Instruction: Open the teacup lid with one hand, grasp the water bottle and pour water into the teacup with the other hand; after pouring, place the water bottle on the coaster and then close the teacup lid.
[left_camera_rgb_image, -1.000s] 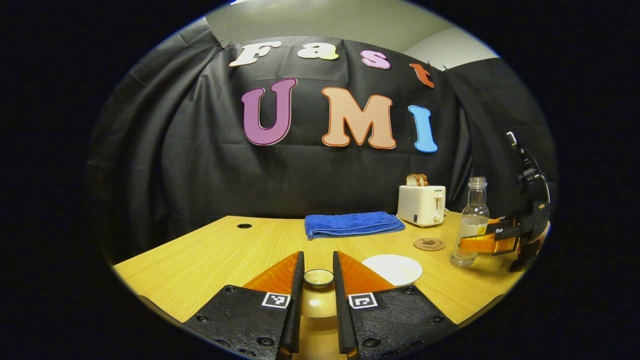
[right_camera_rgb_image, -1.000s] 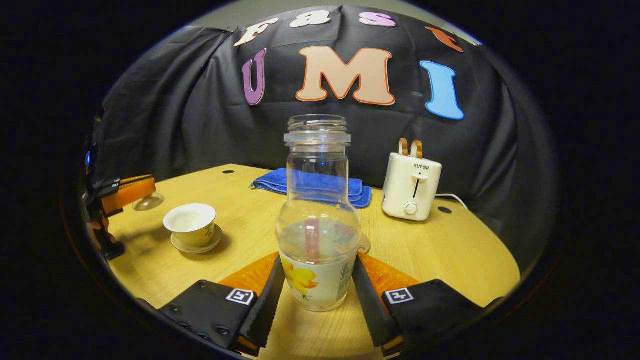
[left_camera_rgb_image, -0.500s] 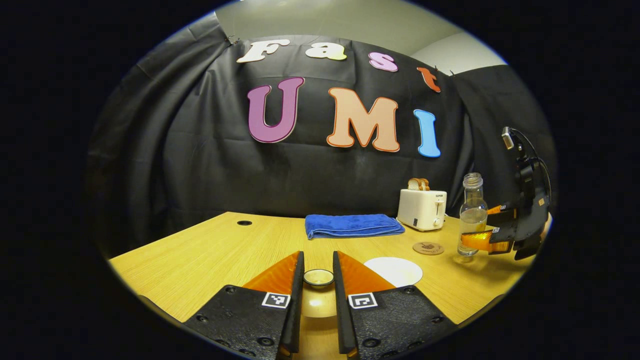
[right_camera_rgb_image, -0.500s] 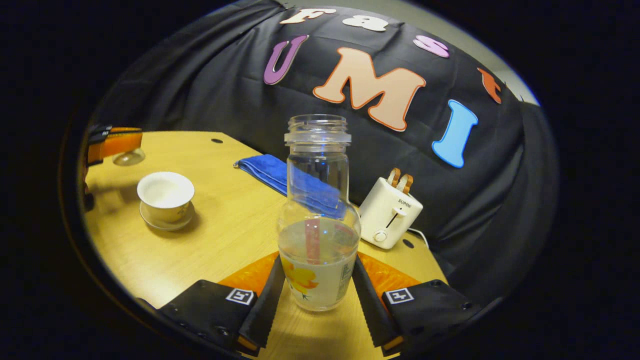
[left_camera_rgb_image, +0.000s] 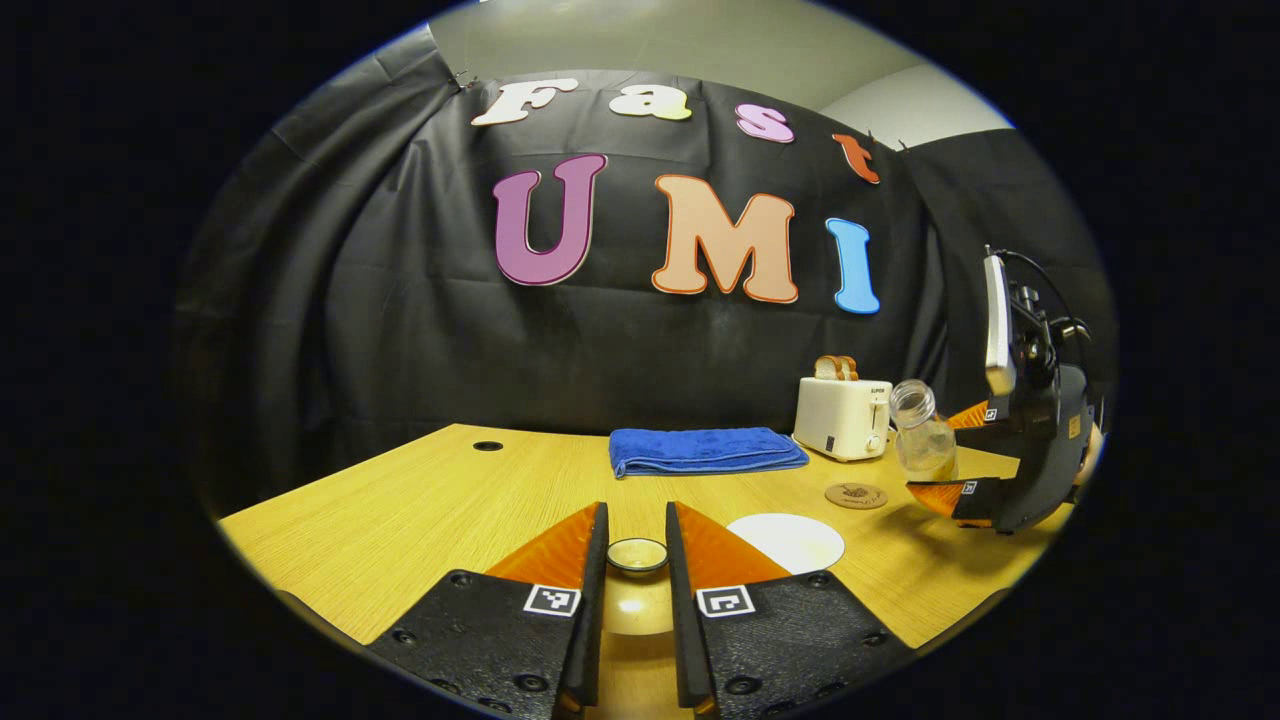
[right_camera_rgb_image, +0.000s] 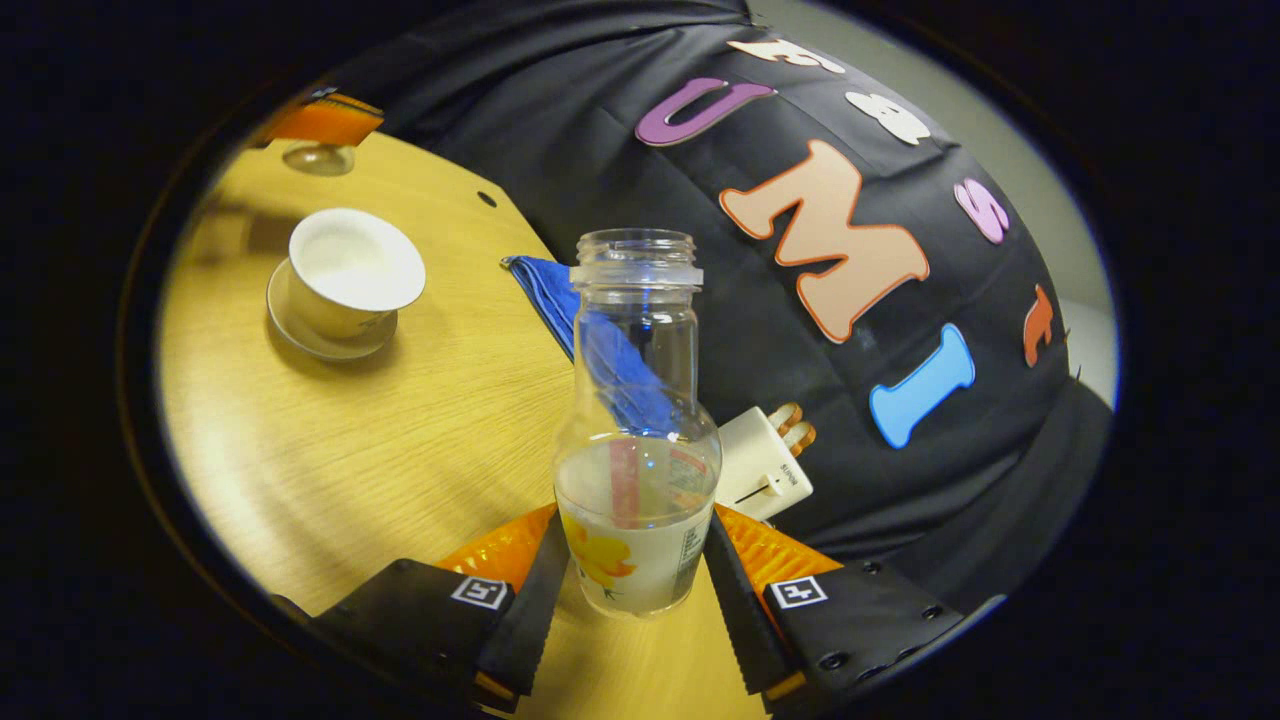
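My left gripper (left_camera_rgb_image: 636, 528) is shut on the round knob of the teacup lid (left_camera_rgb_image: 637, 556) and holds it above the table. The open white teacup (left_camera_rgb_image: 786, 541) lies just to its right; in the right gripper view the teacup (right_camera_rgb_image: 350, 262) stands on its saucer (right_camera_rgb_image: 322, 337). My right gripper (right_camera_rgb_image: 636, 530) is shut on the clear water bottle (right_camera_rgb_image: 637, 420), which is uncapped and partly full. In the left gripper view the bottle (left_camera_rgb_image: 920, 432) hangs off the table, its mouth tilted toward the cup. The brown coaster (left_camera_rgb_image: 857, 495) lies between cup and bottle.
A white toaster (left_camera_rgb_image: 843, 417) with bread stands at the back right, a folded blue towel (left_camera_rgb_image: 705, 450) to its left. The wooden table (left_camera_rgb_image: 420, 510) has a small round hole (left_camera_rgb_image: 488, 446) at the back left. The left gripper (right_camera_rgb_image: 325, 120) with the lid hangs beyond the cup.
The right gripper has lifted the bottle off the table and rolled it, so its mouth now leans toward the teacup. The left gripper has kept the lid still.
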